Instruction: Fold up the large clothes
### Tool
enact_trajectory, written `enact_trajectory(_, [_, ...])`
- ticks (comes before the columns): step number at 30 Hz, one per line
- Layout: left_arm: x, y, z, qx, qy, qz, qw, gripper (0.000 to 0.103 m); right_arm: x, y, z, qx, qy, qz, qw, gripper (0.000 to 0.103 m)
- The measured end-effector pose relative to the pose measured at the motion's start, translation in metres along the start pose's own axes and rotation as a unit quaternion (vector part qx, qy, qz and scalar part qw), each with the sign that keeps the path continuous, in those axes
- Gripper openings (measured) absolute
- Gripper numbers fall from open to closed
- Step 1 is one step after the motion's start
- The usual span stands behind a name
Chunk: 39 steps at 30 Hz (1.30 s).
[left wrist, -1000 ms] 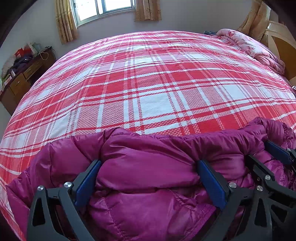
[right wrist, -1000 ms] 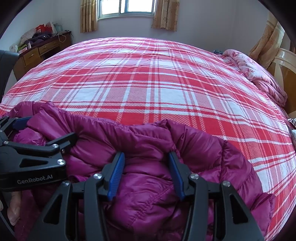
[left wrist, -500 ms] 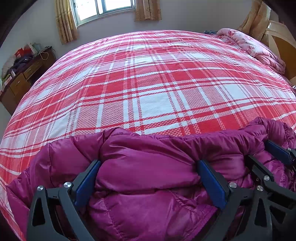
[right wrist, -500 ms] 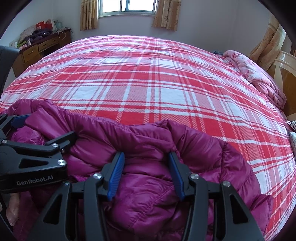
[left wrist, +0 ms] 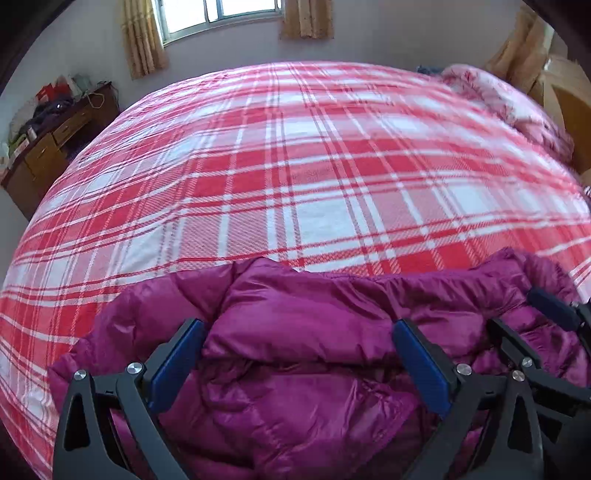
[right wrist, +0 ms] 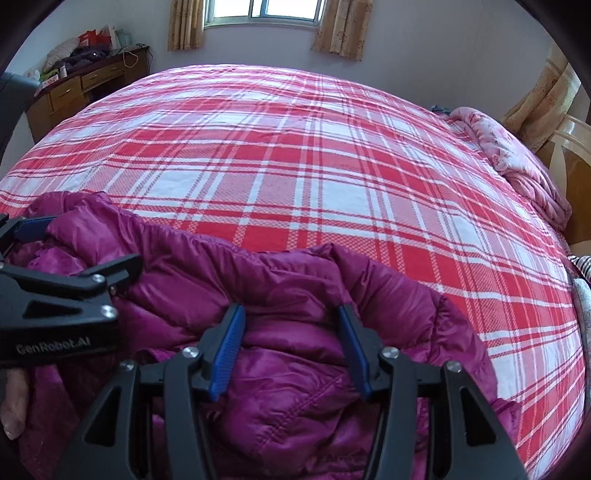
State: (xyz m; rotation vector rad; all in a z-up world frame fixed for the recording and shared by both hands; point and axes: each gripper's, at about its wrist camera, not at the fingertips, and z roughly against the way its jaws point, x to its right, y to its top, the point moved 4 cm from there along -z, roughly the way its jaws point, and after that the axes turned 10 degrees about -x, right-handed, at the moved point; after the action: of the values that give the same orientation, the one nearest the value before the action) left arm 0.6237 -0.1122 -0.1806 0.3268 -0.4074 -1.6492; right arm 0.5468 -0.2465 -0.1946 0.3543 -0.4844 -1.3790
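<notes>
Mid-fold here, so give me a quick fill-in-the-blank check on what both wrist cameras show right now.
1. Both grippers are closed on bunched folds of a puffy jacket whose colour is ____.
2. The jacket lies on a bedspread patterned in red and white ____.
3. In the right wrist view, the left gripper shows at the ____ edge of the picture.
4. A wooden ____ stands near the window.

Missing words: purple; plaid; left; desk

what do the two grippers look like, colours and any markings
Both the left gripper and right gripper are matte black angular frames with triangular cutouts, silver screw heads and blue pads lining the jaws. The left one's side carries white "GenRobot.AI" lettering.
</notes>
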Motion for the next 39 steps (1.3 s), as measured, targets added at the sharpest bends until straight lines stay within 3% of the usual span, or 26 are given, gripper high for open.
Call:
enact_trajectory(2, [-0.010,-0.006,0.027,0.020,-0.023,0.008,0.9995,0.102,0.007,-0.007,0.022,0.027,0.018,-0.012,0.999,0.084])
enact_trajectory(4, [-0.019,-0.018,0.051,0.036,-0.012,0.003,0.9993,0.102,0.012,-0.022,0.040,0.036,0.026,-0.010,0.999,0.087])
enact_trajectory(10, [-0.046,-0.106,0.096,0.063,0.044,-0.043,0.9961,0.102,0.023,-0.093,0.076,0.023,0.035,-0.007,0.999,0.087])
enact_trajectory(14, [-0.066,-0.170,0.103,0.054,0.057,-0.050,0.9957,0.102,0.031,-0.143,0.093,0.015,0.034,-0.024,0.999,0.087])
enact_trajectory(19, [-0.085,-0.228,0.114,0.049,0.076,-0.048,0.9948,0.102,0.035,-0.194,0.109,0.012,0.027,-0.048,0.998,0.087])
enact_trajectory(27, [-0.104,-0.306,0.126,0.022,0.071,-0.047,0.9961,0.102,0.040,-0.266,0.130,-0.001,0.027,-0.081,0.996,0.087])
enact_trajectory(39, [-0.108,-0.374,0.150,0.024,0.060,-0.048,0.9968,0.102,0.038,-0.331,0.150,-0.019,0.050,-0.118,0.992,0.087])
